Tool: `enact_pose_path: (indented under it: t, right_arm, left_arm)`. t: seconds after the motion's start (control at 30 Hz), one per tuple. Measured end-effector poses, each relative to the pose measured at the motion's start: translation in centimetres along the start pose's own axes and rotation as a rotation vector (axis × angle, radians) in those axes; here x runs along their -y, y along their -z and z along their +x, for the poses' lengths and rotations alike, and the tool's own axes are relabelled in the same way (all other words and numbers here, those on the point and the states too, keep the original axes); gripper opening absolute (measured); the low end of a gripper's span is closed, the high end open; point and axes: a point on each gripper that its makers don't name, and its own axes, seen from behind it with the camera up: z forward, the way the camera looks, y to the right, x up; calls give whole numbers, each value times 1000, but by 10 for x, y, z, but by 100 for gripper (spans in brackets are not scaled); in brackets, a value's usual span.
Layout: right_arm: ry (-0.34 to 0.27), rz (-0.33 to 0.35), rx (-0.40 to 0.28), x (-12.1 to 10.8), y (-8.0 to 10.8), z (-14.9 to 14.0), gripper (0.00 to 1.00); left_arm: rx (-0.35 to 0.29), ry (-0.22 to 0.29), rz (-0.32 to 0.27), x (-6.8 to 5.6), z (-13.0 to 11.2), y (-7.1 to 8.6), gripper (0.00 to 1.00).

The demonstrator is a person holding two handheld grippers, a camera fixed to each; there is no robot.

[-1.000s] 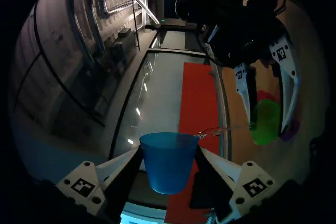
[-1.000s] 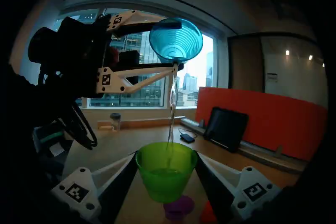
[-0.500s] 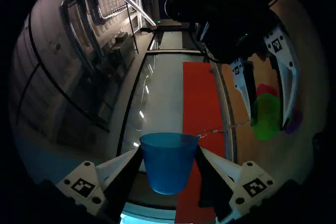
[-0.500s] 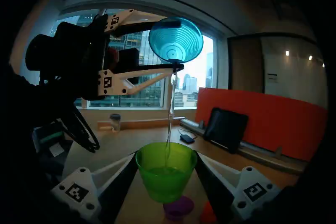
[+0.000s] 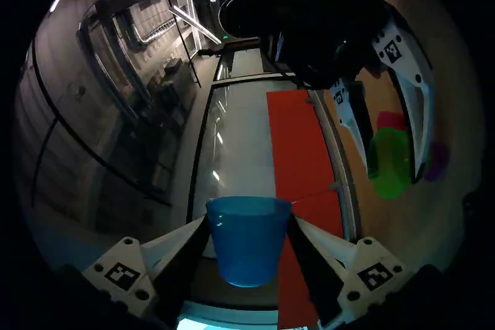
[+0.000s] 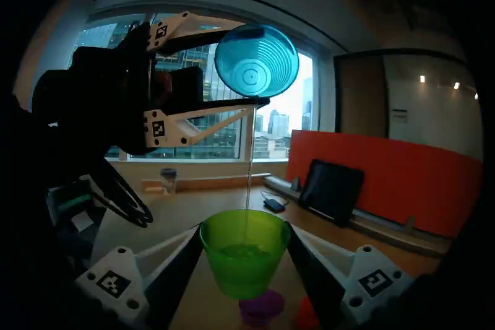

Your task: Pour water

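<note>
as blue cup (image 6: 257, 60) tips further, thinner stream (image 6: 249, 163)

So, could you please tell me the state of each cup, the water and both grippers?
blue cup: tipped over, trickling from its lip.
green cup: upright, partly filled.
water stream: thin, falling into the green cup.
left gripper: shut on the blue cup.
right gripper: shut on the green cup.

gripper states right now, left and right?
Left gripper: closed on the blue cup, which is tipped.
Right gripper: closed on the green cup, which is upright.
</note>
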Motion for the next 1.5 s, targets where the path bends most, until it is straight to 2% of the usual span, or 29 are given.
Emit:
enact_pose_path:
  t: [0.2,0.77,1.1,1.37,1.5]
  right_arm:
    - [-2,-2,0,-1,0,-1,93]
    - [-5,-4,-1,-2,2,-2,93]
    - [-3,-5,-3,-3,2,1,93]
    - [-3,-7,-2,-2,3,1,93]
    - [-5,-8,-5,-1,4,2,93]
  left_arm:
    - [-5,-28,16,1,2,1,86]
    - [-1,2,-1,-5,0,5,86]
    - [-3,14,3,0,-1,6,86]
    - [3,20,0,-2,-3,6,85]
    - [6,47,-10,-5,-5,5,85]
